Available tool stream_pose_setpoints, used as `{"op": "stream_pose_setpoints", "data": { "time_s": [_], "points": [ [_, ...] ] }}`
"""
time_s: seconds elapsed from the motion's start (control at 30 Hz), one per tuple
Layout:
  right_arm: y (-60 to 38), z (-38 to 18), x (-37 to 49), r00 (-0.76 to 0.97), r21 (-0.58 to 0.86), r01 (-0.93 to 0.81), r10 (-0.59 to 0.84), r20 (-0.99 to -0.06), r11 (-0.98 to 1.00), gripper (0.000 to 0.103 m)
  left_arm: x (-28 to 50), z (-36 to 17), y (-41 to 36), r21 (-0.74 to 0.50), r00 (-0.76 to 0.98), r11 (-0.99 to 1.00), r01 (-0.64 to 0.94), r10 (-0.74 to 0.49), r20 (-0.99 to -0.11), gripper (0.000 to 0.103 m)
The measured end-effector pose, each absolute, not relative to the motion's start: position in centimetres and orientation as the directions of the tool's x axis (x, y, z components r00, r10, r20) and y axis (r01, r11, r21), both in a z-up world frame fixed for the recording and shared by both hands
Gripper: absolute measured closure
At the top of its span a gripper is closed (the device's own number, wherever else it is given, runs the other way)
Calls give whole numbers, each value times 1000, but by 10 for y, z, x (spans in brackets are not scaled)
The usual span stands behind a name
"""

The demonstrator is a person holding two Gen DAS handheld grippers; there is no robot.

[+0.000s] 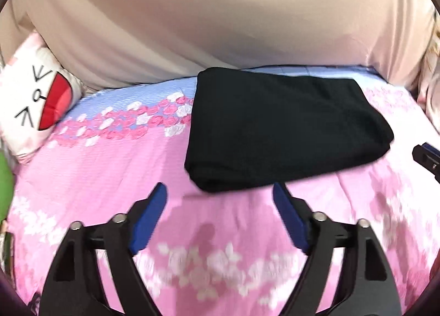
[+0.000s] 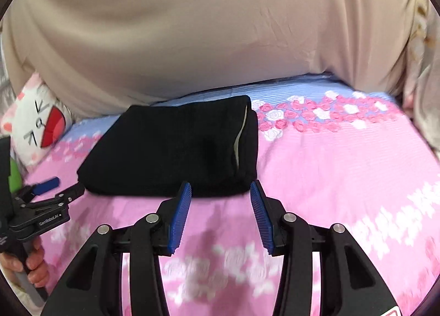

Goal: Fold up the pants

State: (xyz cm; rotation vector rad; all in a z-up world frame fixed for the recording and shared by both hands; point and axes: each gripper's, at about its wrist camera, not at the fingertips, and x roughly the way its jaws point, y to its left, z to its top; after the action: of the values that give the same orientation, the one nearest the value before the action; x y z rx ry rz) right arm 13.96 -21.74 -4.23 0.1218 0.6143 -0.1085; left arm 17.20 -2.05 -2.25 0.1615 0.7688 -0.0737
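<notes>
Right gripper point(image 2: 220, 192): mine, jaws spread, grasping nothing, hovering just short of the pants.
Left gripper point(image 1: 220, 195): mine, likewise released and empty.
Pants point(image 2: 170, 148): black, folded into a thick rectangular stack, lying on the bed point(image 2: 343, 178) near the beige curtain point(image 2: 192, 27).
Handling, my judgement: soft, limp, light; layers likely to slide apart.
Hold point: folded near edge, pinching all layers together.
Pillow point(image 1: 33, 112): cat face, well apart.
</notes>
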Motion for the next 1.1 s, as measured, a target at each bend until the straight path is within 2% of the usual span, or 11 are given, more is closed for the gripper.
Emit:
{"op": "stream_pose_setpoints", "data": {
  "time_s": [0.03,0.13,0.3,0.53,0.63,0.87,1.1],
  "points": [
    [-210,-42,133,815,60,140,-81,-574,988,58,164,-23,-22,125,719,985,121,0,-695,22],
    [-197,-45,109,828,33,156,-112,-550,987,47,143,-25,-22,128,730,987,99,16,-684,19],
    [-192,-61,78,843,54,191,-136,-521,980,46,121,-36,-16,130,740,990,48,52,-671,17],
    [-191,-82,63,818,81,208,-128,-561,975,42,103,-53,-13,125,741,992,-1,85,-666,17],
    [-190,-81,61,826,70,212,-140,-547,975,39,103,-53,-9,94,740,996,2,62,-669,17],
    [-182,-86,70,794,4,238,-193,-576,971,33,100,-52,-7,73,748,997,9,41,-662,12],
    [-187,-91,76,772,17,254,-192,-606,967,33,101,-53,-7,59,746,998,24,21,-665,11]
  ]
}}
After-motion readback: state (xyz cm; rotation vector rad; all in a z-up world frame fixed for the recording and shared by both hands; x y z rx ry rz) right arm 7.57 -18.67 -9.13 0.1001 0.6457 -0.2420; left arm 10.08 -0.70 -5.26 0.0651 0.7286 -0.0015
